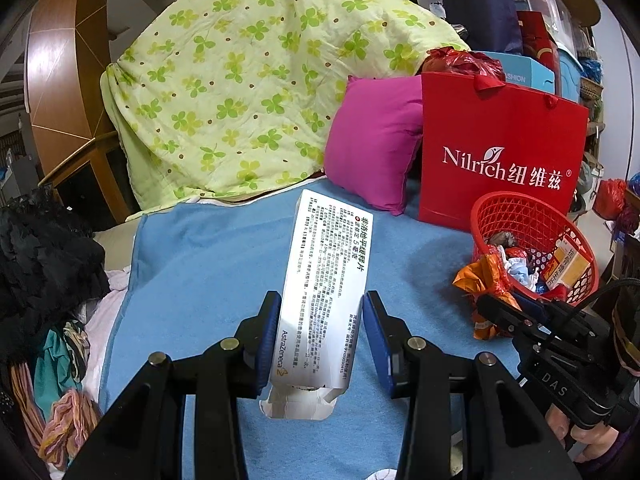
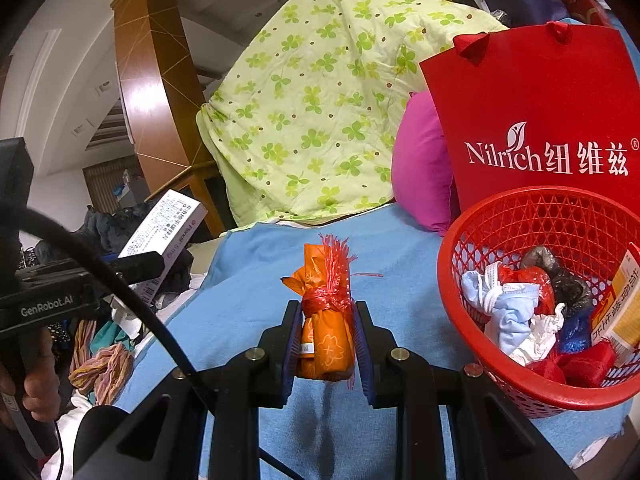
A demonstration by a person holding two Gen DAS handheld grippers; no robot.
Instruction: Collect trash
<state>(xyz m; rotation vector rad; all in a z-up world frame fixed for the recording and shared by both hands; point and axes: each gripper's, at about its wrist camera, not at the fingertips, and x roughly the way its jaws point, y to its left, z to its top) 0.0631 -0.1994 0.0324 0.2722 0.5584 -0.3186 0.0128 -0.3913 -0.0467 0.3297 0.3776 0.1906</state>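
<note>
Above blue blanket (image 1: 192, 280), both grippers tilted downward

Basket (image 2: 520, 380) before bag (image 2: 560, 80)

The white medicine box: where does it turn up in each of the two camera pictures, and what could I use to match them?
Left wrist view: the white medicine box stands at centre, clamped between the left hand-held gripper pads, above the blue blanket.
Right wrist view: the same box sits at the left edge, sticking up from that gripper.
Shared landmark: the red basket, on the right in both.
</note>
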